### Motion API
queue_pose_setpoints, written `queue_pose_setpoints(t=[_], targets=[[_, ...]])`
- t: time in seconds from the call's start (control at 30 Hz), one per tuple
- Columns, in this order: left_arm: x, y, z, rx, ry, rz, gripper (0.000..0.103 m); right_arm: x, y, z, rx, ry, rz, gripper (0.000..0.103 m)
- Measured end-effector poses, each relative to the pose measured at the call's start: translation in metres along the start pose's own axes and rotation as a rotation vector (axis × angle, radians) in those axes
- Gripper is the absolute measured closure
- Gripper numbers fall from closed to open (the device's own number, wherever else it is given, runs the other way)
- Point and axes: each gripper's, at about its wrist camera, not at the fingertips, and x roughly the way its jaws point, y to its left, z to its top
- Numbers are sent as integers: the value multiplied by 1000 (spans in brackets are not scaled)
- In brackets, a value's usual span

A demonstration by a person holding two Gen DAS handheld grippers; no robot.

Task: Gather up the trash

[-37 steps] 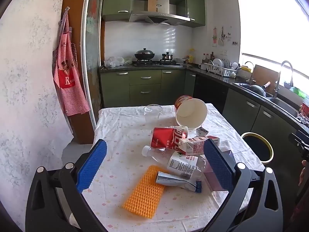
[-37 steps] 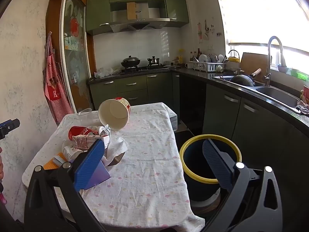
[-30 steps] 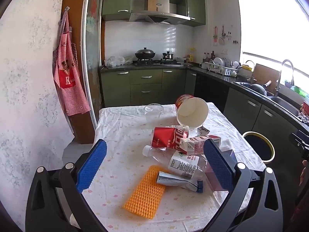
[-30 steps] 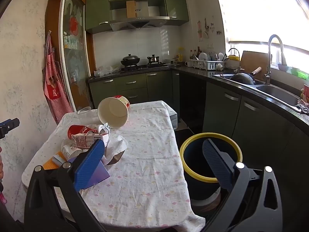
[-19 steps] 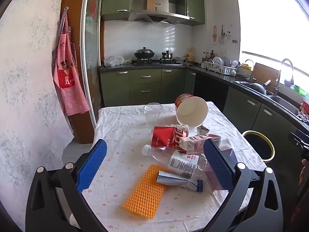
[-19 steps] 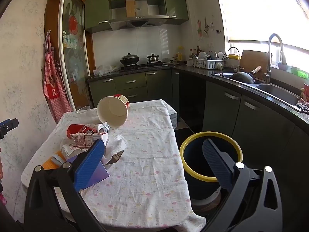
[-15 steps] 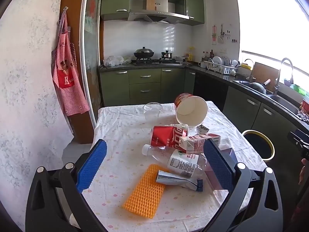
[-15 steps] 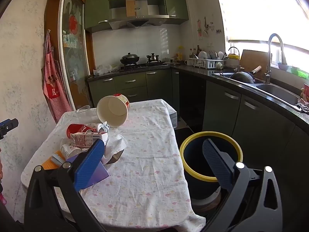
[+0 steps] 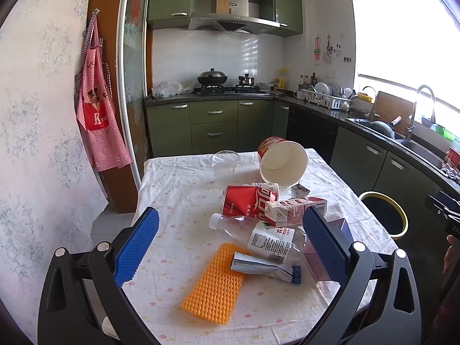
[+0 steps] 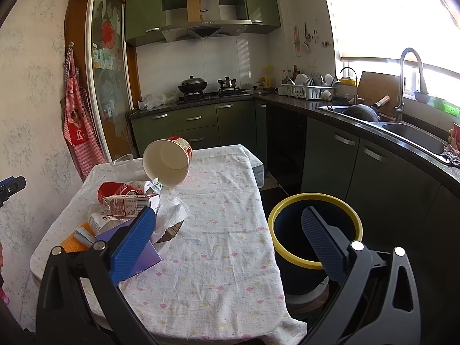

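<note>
Trash lies piled on the clothed table [image 9: 178, 189]: a tipped paper cup [image 9: 283, 162], a red cola can [image 9: 248, 202], a milk carton [image 9: 294, 208], a clear plastic bottle [image 9: 258, 234], a squeezed tube [image 9: 264, 267], an orange mat [image 9: 214, 289] and a purple box [image 9: 340, 228]. The pile also shows in the right wrist view, with the cup [image 10: 166, 162], carton [image 10: 130, 202] and a white tissue [image 10: 171, 215]. My left gripper [image 9: 230, 243] is open and empty, held before the pile. My right gripper [image 10: 230, 234] is open and empty, between table and yellow-rimmed bin [image 10: 314, 233].
The bin stands on the floor right of the table [image 10: 224, 230]. A clear plastic cup [image 9: 224, 163] stands at the table's far side. Green cabinets, a stove and a sink counter [image 10: 373, 126] line the back and right. A red apron [image 9: 99, 115] hangs on the left wall.
Both views have drifted only slightly. The trash has not moved and both grippers stay open.
</note>
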Motion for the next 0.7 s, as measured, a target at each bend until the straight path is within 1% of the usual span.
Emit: queue_pose_setpoints(t=[0.7], targets=[[2,0,0,1,9,-16,4,4,1,-2,-1,7,0,6]])
